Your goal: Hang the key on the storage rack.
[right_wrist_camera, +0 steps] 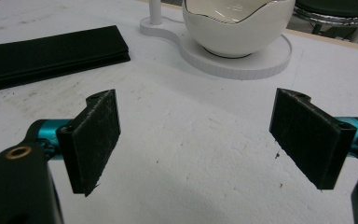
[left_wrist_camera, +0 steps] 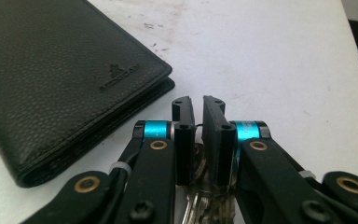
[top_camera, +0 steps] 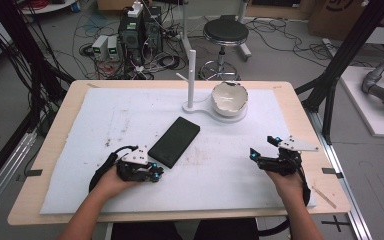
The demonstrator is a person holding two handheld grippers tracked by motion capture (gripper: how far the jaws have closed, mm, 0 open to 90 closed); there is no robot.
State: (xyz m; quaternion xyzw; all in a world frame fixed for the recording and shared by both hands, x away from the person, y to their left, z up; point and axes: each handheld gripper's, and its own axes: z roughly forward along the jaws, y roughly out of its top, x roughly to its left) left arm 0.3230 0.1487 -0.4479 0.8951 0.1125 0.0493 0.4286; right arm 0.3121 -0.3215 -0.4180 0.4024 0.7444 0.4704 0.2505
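The left gripper view shows a bunch of keys pinched between the left gripper's nearly closed jaws, beside a black wallet on the white worktop. From the high view the keys are hidden under that gripper. The right gripper hovers well apart, jaws wide and empty, facing a white bowl.

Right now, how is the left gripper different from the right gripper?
The left gripper has its jaws almost together, pinching a bunch of keys; the right gripper has its jaws spread wide with nothing between them. The left gripper sits right beside the black leather wallet; the right gripper rests on bare white mat, pointing toward the white bowl. Both have black jaws and blue fittings.
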